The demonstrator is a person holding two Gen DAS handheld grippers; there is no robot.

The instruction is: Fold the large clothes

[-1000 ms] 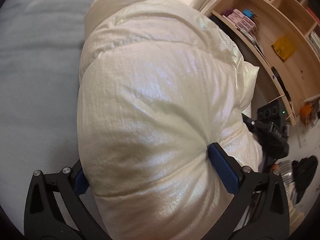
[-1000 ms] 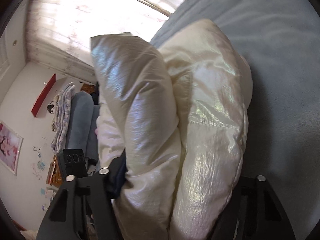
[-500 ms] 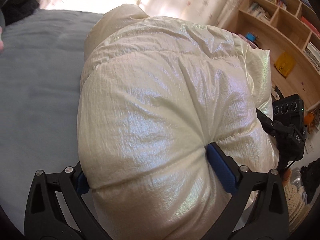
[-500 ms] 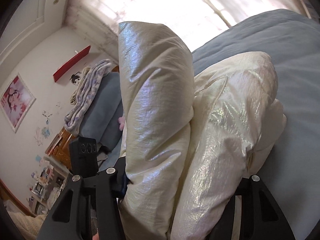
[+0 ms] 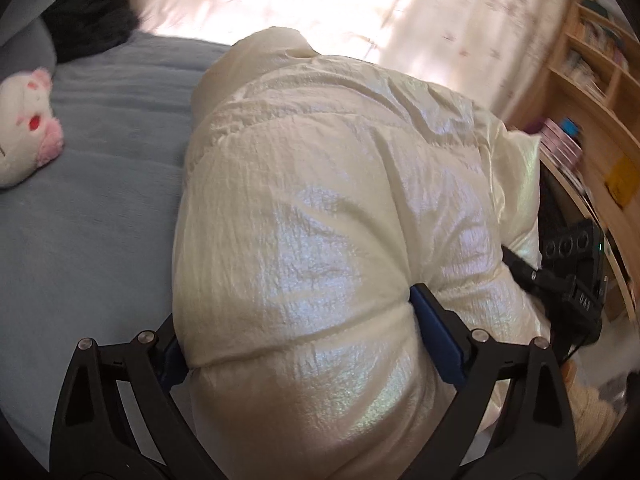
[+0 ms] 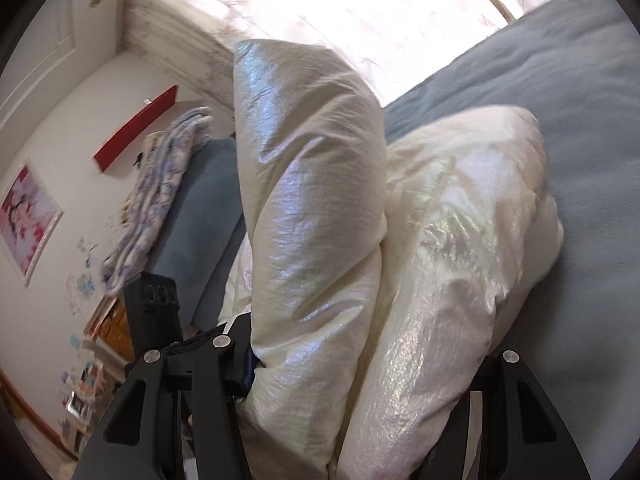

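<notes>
Left wrist: left gripper (image 5: 316,340) clamps a thick fold of the jacket (image 5: 340,208), over the bed (image 5: 92,216). Right gripper (image 6: 360,356) likewise pinches jacket (image 6: 312,208). Versus earlier, both cameras are tilted up; a plush (image 5: 28,136) is now visible.

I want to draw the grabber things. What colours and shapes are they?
Both are black. The left gripper has two flat, triangle-like arms with cut-out slots, round silver bolts and blue pads on its fingers. The right gripper looks alike: black slotted arms, silver bolts, a bit of blue pad showing. Its boxy black body carries three round holes, a tiny green light, white lettering and a thin black cable.
</notes>
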